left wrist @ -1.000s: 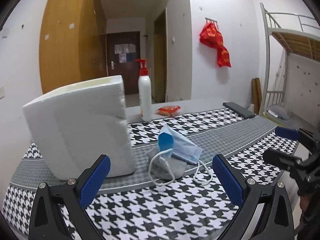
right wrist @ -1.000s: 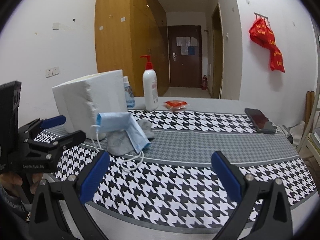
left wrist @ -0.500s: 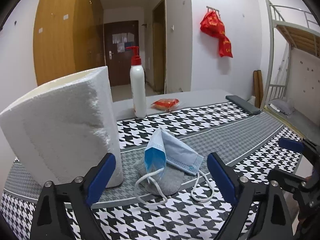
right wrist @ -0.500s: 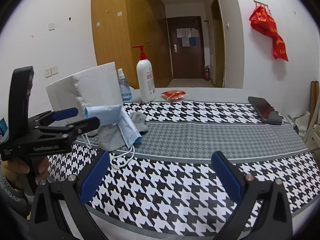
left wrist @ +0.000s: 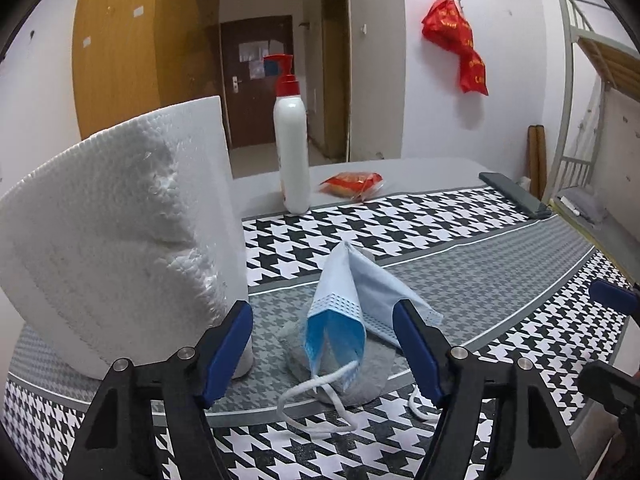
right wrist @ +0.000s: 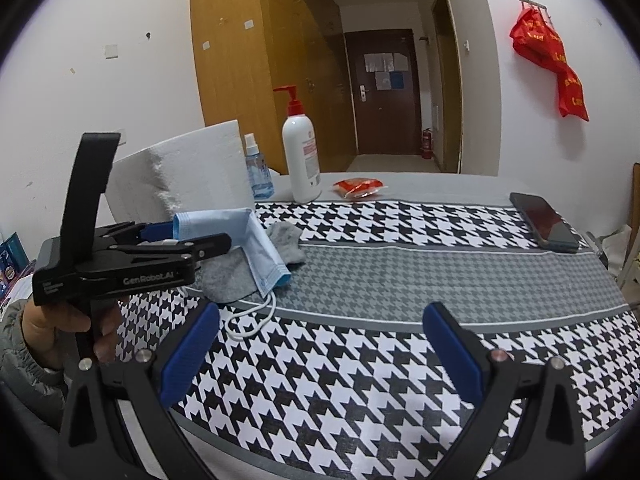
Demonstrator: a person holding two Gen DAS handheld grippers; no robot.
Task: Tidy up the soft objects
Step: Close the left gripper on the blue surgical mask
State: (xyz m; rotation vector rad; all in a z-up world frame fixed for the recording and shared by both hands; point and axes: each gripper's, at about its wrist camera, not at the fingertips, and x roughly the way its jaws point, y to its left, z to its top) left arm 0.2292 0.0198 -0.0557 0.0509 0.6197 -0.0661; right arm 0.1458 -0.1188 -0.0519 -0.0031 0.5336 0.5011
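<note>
Left gripper (left wrist: 324,322) with blue-padded black fingers: closer in than a second ago and jaws just narrowing, yet apart for now, pads either side of the folded pale-blue surgical face mask (left wrist: 352,300) without pressing it. Mask between the pads, tented upright on a crumpled grey sock (left wrist: 360,368), white ear loops (left wrist: 316,400) trailing toward the near edge of the black-and-white houndstooth tablecloth (left wrist: 460,220). From the right wrist view, same approach: left gripper's fingers level with the mask's upper fold, held by a hand (right wrist: 60,320) in a grey sleeve.

Right gripper (right wrist: 320,350): wide apart, nothing between the pads, hanging over bare cloth well to the side of the pile, barely shifted.

Further out: white embossed paper-towel pack (left wrist: 120,232) just beside the left pad, close enough to be nudged; white pump bottle with red top (left wrist: 294,152), red snack packet (left wrist: 352,184) and dark phone (right wrist: 544,222) well apart.

Likely meaning: pinch on the mask imminent, sock probably next; nothing sorted yet.
</note>
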